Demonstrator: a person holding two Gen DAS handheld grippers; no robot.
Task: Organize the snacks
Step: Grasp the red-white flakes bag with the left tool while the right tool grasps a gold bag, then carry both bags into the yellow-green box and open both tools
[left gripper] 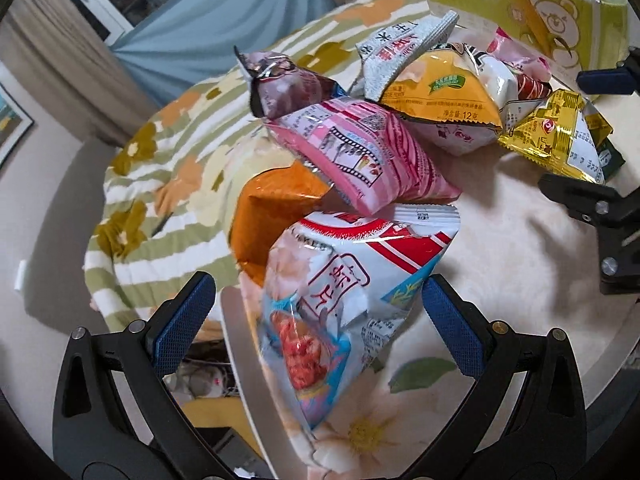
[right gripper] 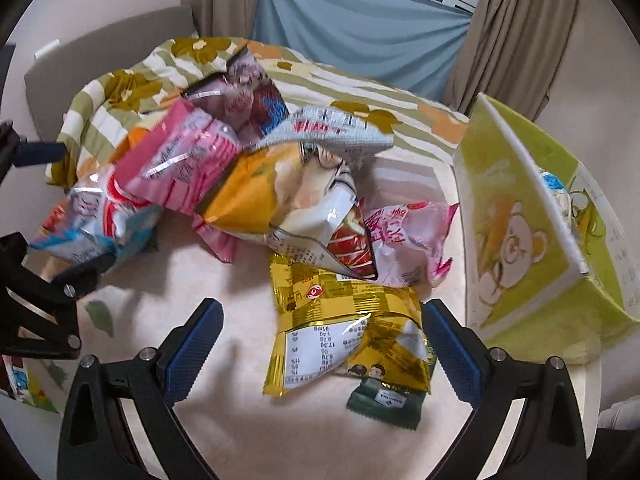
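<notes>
curtains and a floral quilt back a pale table [right gripper: 224,280] heaped with snacks. both claws gape, gripping nothing: left gripper [left gripper: 318,312] straddles the shrimp-chip bag [left gripper: 340,300], right gripper [right gripper: 320,336] straddles the gold packet [right gripper: 344,320]. likely next: pinch, then carry to the green box [right gripper: 532,248].

Soft indoor light leaves mild shadows on the table [right gripper: 224,280]. Foil packets [right gripper: 352,328] glare. Fisheye edges bend and darken; slight blur.

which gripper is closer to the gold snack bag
Right. The right gripper is open astride the gold snack bag; the left gripper is open around the white shrimp-chip bag, across the pile.
</notes>
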